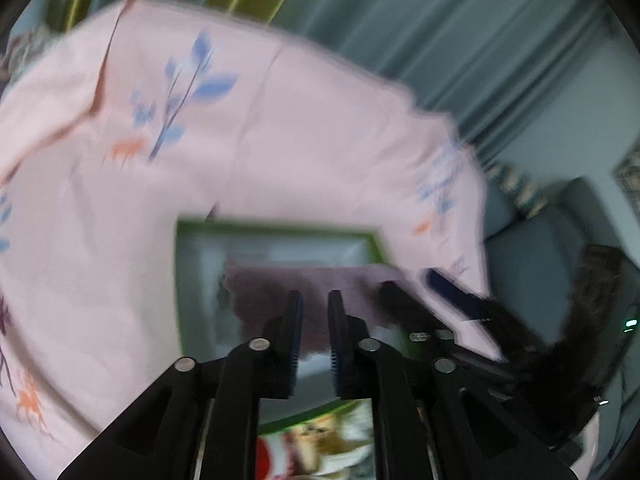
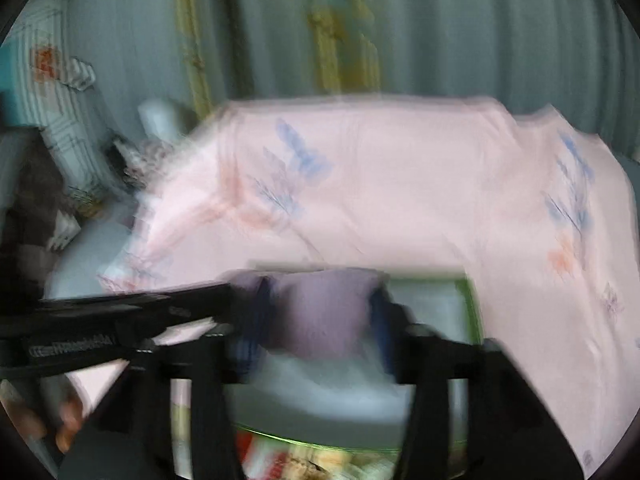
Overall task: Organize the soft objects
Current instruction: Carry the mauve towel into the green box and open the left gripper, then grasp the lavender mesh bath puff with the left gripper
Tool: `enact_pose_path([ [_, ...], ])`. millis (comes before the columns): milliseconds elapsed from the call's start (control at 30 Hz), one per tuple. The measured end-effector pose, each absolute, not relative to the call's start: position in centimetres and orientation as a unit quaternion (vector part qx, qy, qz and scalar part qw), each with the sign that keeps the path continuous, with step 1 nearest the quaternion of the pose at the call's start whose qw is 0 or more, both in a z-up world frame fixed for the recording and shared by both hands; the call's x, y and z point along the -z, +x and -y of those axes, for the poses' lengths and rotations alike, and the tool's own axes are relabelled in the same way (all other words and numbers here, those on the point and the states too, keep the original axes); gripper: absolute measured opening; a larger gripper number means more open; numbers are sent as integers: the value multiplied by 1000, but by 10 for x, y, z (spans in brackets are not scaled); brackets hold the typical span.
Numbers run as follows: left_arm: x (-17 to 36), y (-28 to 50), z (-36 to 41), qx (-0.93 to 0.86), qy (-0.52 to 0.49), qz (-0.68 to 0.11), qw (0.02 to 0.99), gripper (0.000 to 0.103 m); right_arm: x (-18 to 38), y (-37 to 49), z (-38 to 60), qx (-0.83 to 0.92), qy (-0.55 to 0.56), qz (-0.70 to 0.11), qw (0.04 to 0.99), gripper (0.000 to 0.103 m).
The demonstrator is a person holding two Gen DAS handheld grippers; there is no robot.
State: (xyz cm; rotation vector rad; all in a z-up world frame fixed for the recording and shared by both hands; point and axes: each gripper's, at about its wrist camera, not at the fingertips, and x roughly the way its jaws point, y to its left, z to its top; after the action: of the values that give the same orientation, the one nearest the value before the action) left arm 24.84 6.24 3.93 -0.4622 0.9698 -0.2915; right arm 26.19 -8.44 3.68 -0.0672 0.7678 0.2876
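Observation:
A mauve cloth lies in a green-rimmed bin with a pale grey inside. My left gripper hangs over the cloth's near edge with a narrow gap between its fingers and nothing pinched. My right gripper stands wide open, and the cloth shows between its blue pads without being squeezed. In the left wrist view the right gripper comes in from the right at the cloth's right end. Both views are blurred.
A pink sheet printed with blue leaves and orange deer wraps around the bin's far side. Grey-green curtains hang behind. A blue-grey seat stands at the right, striped pillows at the left. A printed package lies below the bin.

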Motion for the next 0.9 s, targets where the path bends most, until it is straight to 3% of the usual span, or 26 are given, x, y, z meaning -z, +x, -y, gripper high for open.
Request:
enact_pose_path([
  [33,-26,253,-61,123,-213,-481,841,27,-34,263,90,-141,-26,-380,914,64],
  [67,-17,255,-61,114,-208,-493,837,51,-31,264,97,-143,-17,-387,911,65],
  [100,-12,255,-62,111,-207,-497,835,66,-31,262,101,-142,-14,-389,910,70],
  [133,-9,252,-63,107,-209,-496,836,88,-32,257,105,-138,-17,-386,912,74],
  [167,-8,249,-66,103,-212,-492,838,95,-35,252,109,-135,-21,-381,914,78],
  [333,-18,222,-72,109,-205,-480,846,95,-46,205,124,-146,-37,-356,922,80],
  [533,-38,165,-68,117,-154,-467,863,95,-49,135,140,-169,-47,-322,930,99],
  [900,-15,26,-82,151,-165,-446,867,95,-19,9,144,-233,-75,-237,940,102],
])
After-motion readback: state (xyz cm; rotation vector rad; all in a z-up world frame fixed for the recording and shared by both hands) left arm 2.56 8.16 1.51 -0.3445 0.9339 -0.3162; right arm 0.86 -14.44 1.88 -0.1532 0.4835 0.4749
